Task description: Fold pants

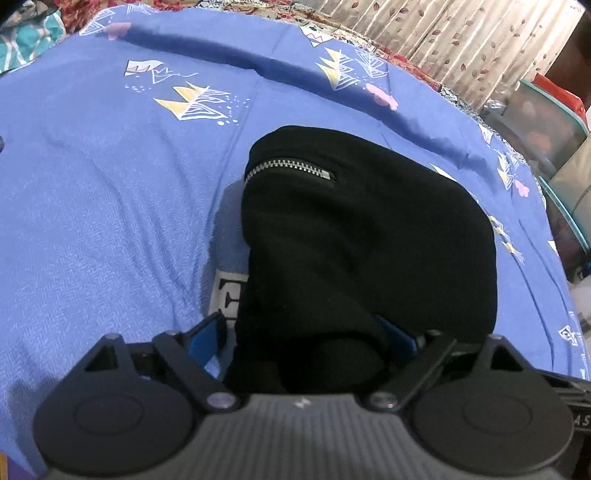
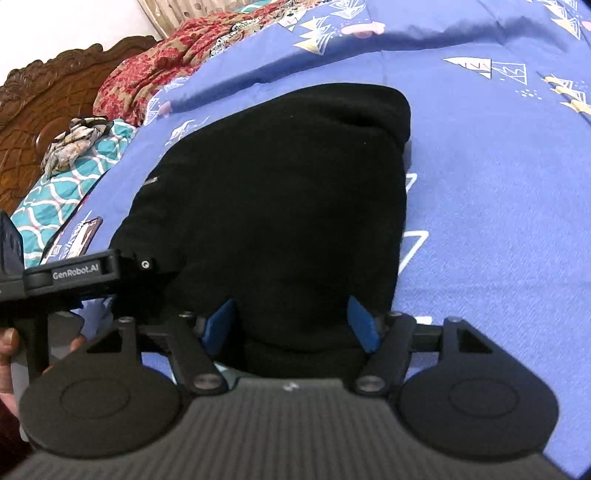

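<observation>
The black pants [image 1: 354,236] lay folded into a compact bundle on the blue bedsheet [image 1: 110,221]. The left gripper [image 1: 301,341] and right gripper [image 2: 293,321] straddled its near edge, jaws spread and releasing; folding appeared nearly complete.

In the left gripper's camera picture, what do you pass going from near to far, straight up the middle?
left gripper → black pants → silver zipper → blue bedsheet → leaf-print curtain
</observation>
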Available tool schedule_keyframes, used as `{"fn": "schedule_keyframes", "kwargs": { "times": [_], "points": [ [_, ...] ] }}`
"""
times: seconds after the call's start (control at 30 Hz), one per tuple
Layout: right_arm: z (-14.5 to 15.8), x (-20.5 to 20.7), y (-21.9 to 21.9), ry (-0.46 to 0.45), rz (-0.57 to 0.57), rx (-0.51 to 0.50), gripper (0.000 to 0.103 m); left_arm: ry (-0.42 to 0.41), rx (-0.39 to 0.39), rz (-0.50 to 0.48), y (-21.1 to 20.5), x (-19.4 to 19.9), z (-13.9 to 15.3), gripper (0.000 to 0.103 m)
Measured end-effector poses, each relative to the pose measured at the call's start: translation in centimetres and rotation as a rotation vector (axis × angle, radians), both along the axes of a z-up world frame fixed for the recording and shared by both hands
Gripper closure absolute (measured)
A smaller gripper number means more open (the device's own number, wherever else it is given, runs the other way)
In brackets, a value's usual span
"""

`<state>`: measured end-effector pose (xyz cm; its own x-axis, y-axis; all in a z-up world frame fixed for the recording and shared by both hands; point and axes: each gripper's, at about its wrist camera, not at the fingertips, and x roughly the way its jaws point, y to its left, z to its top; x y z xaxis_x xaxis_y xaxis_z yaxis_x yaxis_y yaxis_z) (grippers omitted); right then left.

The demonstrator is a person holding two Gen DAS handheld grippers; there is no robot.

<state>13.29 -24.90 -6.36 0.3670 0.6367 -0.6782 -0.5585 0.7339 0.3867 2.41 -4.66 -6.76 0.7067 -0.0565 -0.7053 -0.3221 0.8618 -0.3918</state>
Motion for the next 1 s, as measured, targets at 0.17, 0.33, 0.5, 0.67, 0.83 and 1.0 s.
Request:
{"fn": "schedule_keyframes", "kwargs": {
  "times": [0.17, 0.33, 0.5, 0.67, 0.83, 1.0],
  "points": [
    [0.1, -0.1, -0.2, 0.002, -0.005, 0.024, 0.029, -0.002, -0.004, 0.001, -0.1, 0.0, -0.1, 0.012],
    [-0.4, 0.5, -1.1, 0.043, -0.032, 0.107, 0.023, -0.004, 0.002, -0.006, -0.3, -0.1, -0.2, 0.005],
    [-0.7, 0.9, -1.6, 0.077, -0.047, 0.169, 0.021, 0.009, 0.072, -0.037, -1.6, -0.1, -0.4, 0.000],
    [-0.6, 1.0, -1.7, 0.093, -0.036, 0.199, 0.015, -0.001, 0.061, -0.034, -1.5, -0.3, -0.4, 0.000],
    [-0.7, 1.2, -1.8, 0.113, -0.026, 0.230, 0.010, -0.002, 0.060, -0.036, -1.4, -0.4, -0.4, 0.000],
    [-0.8, 1.0, -1.9, 0.122, -0.024, 0.253, 0.007, -0.002, 0.055, -0.041, -1.4, -0.4, -0.4, 0.000]
  ]
}}
